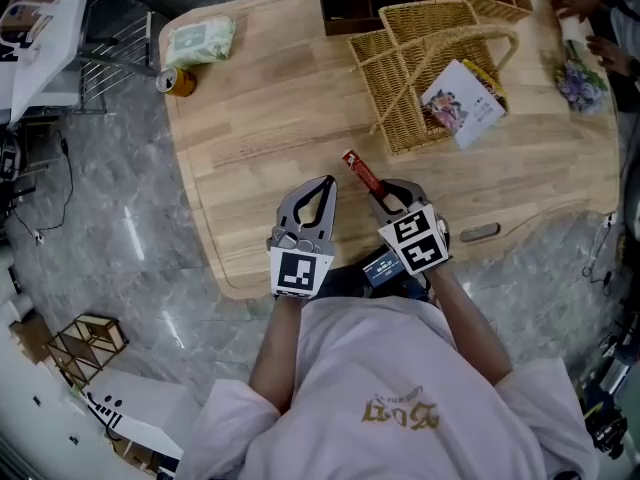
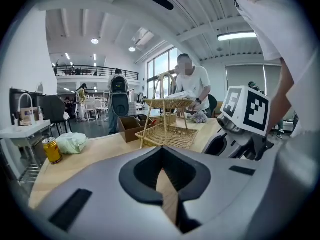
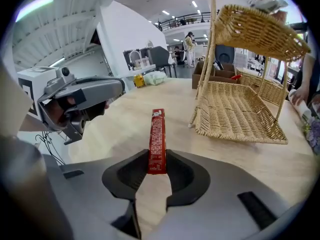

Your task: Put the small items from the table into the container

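Person's white shirt (image 1: 400, 398) at near edge, wooden table (image 1: 270, 128), two-tier wicker basket (image 1: 420, 78) far right, left gripper (image 1: 328, 181) jaws together, empty, right gripper (image 1: 385, 200) clamped on red stick packet (image 1: 362, 173), over table, well short of basket

The scene is being lit by white ceiling lamps (image 2: 239, 35) and by daylight from tall windows (image 2: 162, 66). Both gripper views are being bent and darkened at the edges. Soft glare is being reflected by the glossy grey stone floor (image 1: 130, 228), while the slim red packet (image 3: 157, 141) is being kept sharp.
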`<state>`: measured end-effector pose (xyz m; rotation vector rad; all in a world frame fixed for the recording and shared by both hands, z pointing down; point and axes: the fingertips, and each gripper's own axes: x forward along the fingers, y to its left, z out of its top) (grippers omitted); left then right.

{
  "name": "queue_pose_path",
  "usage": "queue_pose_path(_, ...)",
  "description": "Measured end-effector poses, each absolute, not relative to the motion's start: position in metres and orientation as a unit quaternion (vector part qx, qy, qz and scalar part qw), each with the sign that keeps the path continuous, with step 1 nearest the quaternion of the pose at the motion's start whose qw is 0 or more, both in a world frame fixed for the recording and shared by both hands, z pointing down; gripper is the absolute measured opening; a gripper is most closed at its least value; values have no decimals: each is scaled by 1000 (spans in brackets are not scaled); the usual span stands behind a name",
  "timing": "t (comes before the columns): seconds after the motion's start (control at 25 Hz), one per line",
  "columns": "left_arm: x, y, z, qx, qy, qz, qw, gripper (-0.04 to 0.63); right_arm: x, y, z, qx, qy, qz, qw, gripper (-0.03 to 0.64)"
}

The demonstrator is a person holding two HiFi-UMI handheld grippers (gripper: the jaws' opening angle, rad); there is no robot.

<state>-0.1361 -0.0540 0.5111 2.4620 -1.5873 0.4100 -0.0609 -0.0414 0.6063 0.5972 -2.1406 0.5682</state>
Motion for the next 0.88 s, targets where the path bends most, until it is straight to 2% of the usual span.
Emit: queue_pose_path(0.88, -107, -44, 401, 833, -544, 103, -6, -8, -35, -42, 472, 280, -896, 170, 300, 121)
